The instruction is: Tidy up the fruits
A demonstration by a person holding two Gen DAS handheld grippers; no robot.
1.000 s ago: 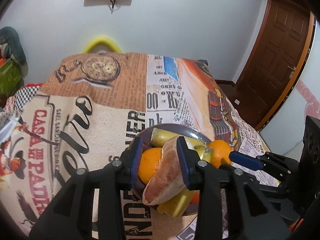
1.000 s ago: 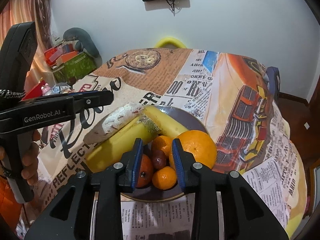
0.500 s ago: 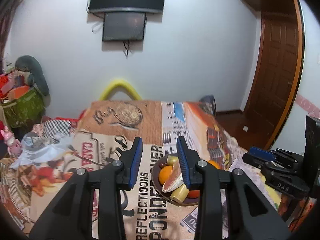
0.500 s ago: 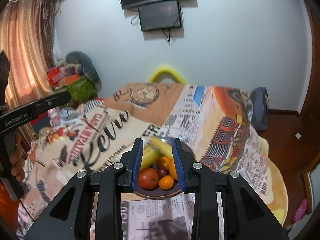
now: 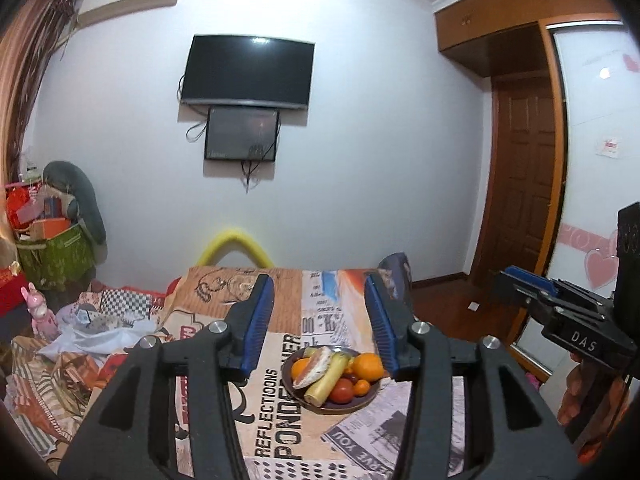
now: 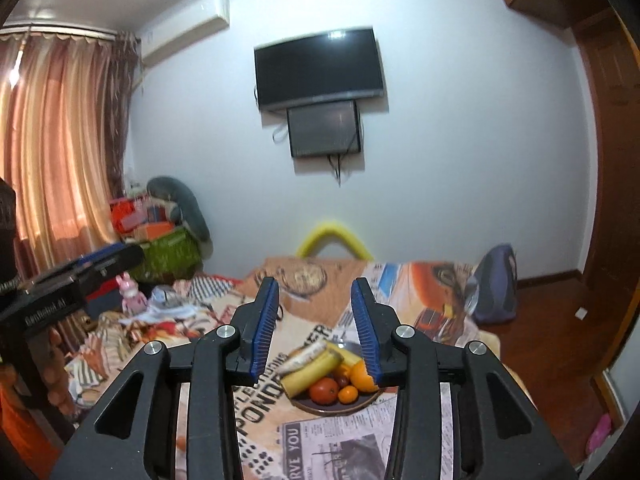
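A dark plate [image 5: 362,403] [image 6: 316,409] stands on the printed tablecloth, holding a pomelo wedge [image 5: 310,366], bananas [image 5: 326,376] [image 6: 310,368], oranges [image 5: 367,365] [image 6: 361,376], a tomato [image 5: 341,390] [image 6: 323,390] and small fruits. My left gripper [image 5: 320,322] is open and empty, raised well back from the plate. My right gripper [image 6: 316,320] is open and empty, also high and back. Each gripper shows at the edge of the other's view, the right one [image 5: 560,304] and the left one [image 6: 80,276].
The table [image 5: 260,432] carries a newspaper-print cloth. Clothes and a pink toy [image 5: 42,316] lie to the left, with a green box [image 6: 168,252] behind. A blue bag [image 6: 494,288] sits at the table's far right. A TV [image 5: 246,72] hangs on the wall, a door [image 5: 520,184] at right.
Both grippers have pulled up and far back from the plate. The left jaws, which were around the pomelo wedge, are now clear of it; the wedge lies on the plate.
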